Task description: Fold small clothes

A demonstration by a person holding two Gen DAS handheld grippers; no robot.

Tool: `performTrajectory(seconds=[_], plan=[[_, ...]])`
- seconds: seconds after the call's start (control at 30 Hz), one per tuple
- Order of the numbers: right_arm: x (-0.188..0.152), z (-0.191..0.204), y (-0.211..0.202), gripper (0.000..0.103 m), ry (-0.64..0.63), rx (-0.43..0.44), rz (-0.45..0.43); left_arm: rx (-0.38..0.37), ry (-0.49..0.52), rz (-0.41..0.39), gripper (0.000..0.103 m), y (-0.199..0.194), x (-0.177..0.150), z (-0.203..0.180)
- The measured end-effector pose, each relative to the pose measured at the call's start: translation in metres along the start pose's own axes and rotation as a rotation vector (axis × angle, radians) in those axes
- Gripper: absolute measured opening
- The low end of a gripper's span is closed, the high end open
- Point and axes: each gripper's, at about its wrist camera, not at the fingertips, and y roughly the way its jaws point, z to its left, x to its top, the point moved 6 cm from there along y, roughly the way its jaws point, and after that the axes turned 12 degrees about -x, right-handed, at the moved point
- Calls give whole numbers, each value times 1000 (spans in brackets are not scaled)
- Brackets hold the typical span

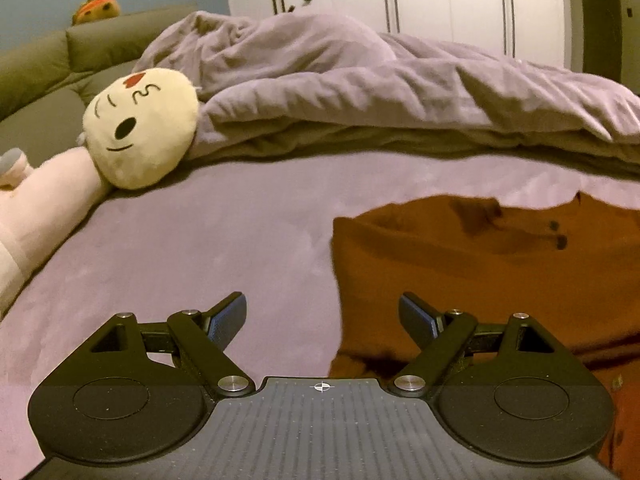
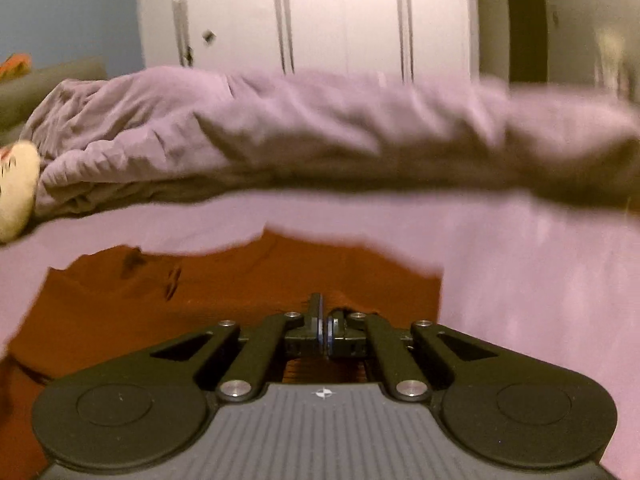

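While the orange garment (image 1: 480, 272) lies flat on the purple bed sheet (image 1: 180, 248) at my two o'clock, I see my left gripper (image 1: 322, 316) spread wide and empty, and my right gripper (image 2: 324, 320) pressed together above that cloth; whether it pinches fabric, I cannot tell.

I can't read any words, brand names or numbers anywhere in either view. The only sign on my left tool (image 1: 322, 312) is a small round crosshair mark on its grey ribbed base, and my right tool (image 2: 325, 316) carries the same mark. The cream plush head (image 1: 142, 128) has a red heart and stitched face lines, no lettering
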Motion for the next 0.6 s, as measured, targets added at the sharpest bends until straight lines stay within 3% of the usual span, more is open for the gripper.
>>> performTrajectory(seconds=[0.1,0.17,0.27,0.4,0.5,0.6], plan=[[5,6,-1,1,-123,-95,-105,-9,28,15,88,13,0,-10],[-1,2,11,1,-119,-114,-69,-4,56,58,88,25,-6,-15],[-18,-16,31,4,-62,-199,65,-9,110,116,88,33,-19,-19],[-24,-42,15,13,93,-256,94,-19,81,77,89,20,-16,-16],[-19,-28,-4,16,105,-210,27,-67,35,47,93,16,-4,-26],[-13,17,-7,17,31,-63,9,-123,34,71,94,26,-1,-43]])
